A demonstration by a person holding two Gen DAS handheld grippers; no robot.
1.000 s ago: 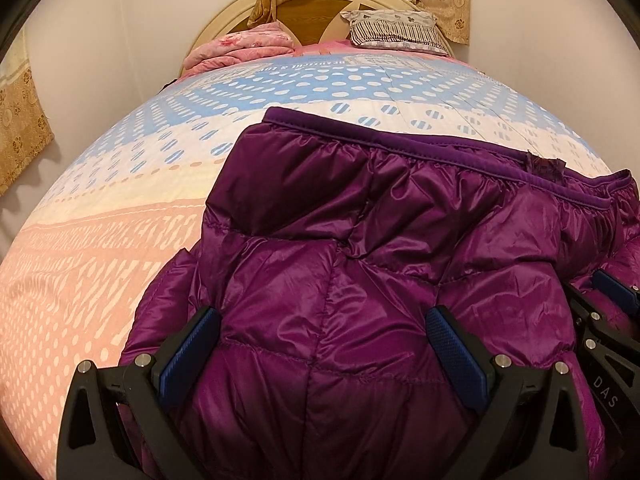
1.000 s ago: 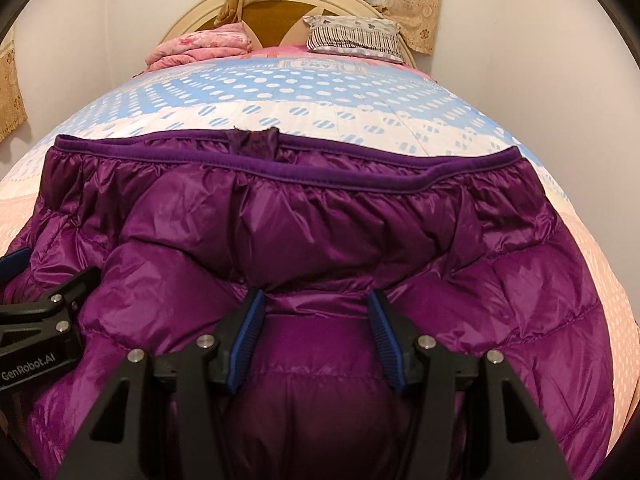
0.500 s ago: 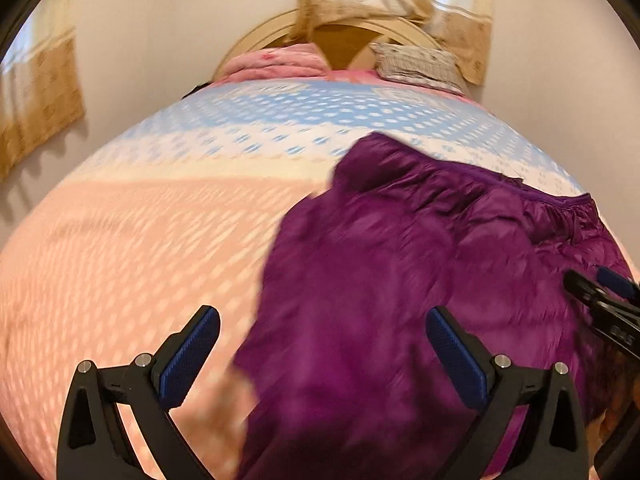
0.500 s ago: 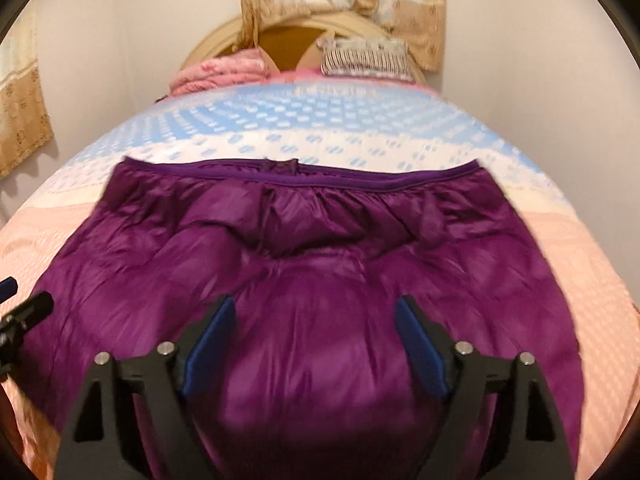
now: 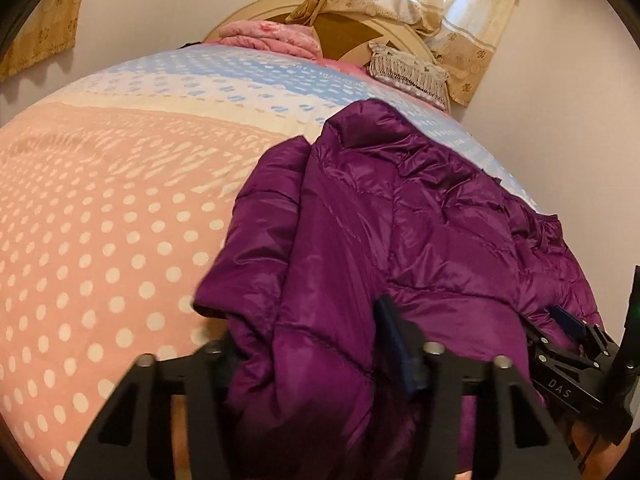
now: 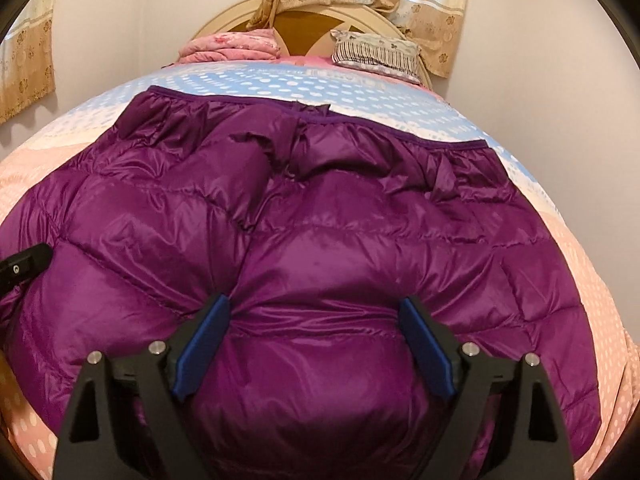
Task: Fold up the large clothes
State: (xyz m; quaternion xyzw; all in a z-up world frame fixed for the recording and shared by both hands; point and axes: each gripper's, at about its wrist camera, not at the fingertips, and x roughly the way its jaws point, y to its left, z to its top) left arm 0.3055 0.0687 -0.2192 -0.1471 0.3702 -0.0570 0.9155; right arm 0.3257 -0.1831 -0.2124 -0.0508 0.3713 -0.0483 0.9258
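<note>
A shiny purple puffer jacket (image 6: 320, 232) lies spread on the bed, hem toward the headboard. In the left wrist view the jacket (image 5: 392, 232) bunches at its near left edge. My left gripper (image 5: 316, 344) is shut on a thick fold of that edge; its left finger is hidden behind the fabric. My right gripper (image 6: 316, 344) has its jaws apart, pressed into the jacket's near middle, with padding bulging between the blue pads (image 6: 424, 344). The right gripper also shows at the right edge of the left wrist view (image 5: 568, 344).
The bed has a dotted cover, pink (image 5: 100, 240) near me and blue (image 6: 280, 84) farther off. A folded pink blanket (image 6: 228, 46) and a striped pillow (image 6: 376, 56) lie by the headboard. Curtains hang behind; walls stand on both sides.
My left gripper swung left off the jacket's middle, then closed on its left edge. My right gripper opened wider and stays on the jacket's near middle.
</note>
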